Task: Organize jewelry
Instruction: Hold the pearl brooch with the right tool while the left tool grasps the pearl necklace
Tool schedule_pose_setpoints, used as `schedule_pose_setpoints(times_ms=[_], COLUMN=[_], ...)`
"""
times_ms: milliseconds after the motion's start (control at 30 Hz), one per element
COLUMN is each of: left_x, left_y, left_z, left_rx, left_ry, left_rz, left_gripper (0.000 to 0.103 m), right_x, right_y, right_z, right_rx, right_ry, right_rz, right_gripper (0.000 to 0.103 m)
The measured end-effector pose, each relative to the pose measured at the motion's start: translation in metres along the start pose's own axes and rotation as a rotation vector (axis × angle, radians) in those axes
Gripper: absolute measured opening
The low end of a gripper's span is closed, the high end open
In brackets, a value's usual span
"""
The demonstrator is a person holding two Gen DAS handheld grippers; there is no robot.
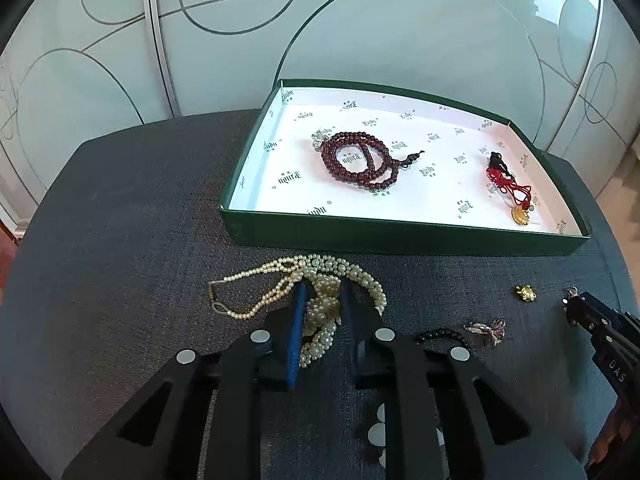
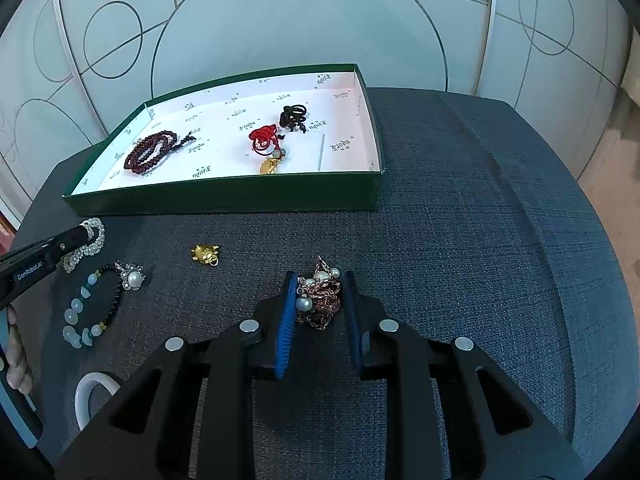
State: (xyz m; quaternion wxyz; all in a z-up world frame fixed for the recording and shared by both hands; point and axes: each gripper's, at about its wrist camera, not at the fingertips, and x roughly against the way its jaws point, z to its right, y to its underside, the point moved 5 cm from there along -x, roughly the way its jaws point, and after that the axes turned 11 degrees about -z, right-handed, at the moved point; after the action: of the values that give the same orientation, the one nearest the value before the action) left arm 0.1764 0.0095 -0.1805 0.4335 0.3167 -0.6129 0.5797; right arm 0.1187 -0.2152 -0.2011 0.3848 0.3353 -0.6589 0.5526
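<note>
With our left gripper [image 1: 322, 308] spread around the pearls [image 1: 320, 300] at lower centre, loose strands trailing left could slip the pads or snag when lifted. Our right gripper [image 2: 318, 300], also spread, straddles the chain [image 2: 320, 300] at centre frame; a thin link could slide out. The pearls' long axis runs left to right, parallel to the box [image 1: 400, 232] wall beyond.

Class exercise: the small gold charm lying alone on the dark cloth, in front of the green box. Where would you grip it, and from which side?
Grip the gold charm across its rounded body, not the tiny loop at its lower right edge, coming straight down from above. It probably lies flat on the cloth, clear of the green box, so the fingers can likely straddle it.
</note>
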Motion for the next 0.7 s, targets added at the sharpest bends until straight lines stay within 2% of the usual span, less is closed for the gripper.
schedule_pose_setpoints(times_ms=[467,700], left_x=[0.003,0.017], left_y=[0.000,-0.003], left_z=[-0.001,-0.003], left_rx=[0.006,0.009], left_ry=[-0.009,-0.005], left_rz=[0.013,0.044], left_gripper=[0.017,0.017], right_x=[0.002,0.014], right_y=[-0.002,-0.008], right_z=[-0.004,-0.007], right_rx=[0.001,0.002], right_ry=[-0.004,-0.016], right_rz=[0.004,0.030], right_gripper=[0.022,0.022])
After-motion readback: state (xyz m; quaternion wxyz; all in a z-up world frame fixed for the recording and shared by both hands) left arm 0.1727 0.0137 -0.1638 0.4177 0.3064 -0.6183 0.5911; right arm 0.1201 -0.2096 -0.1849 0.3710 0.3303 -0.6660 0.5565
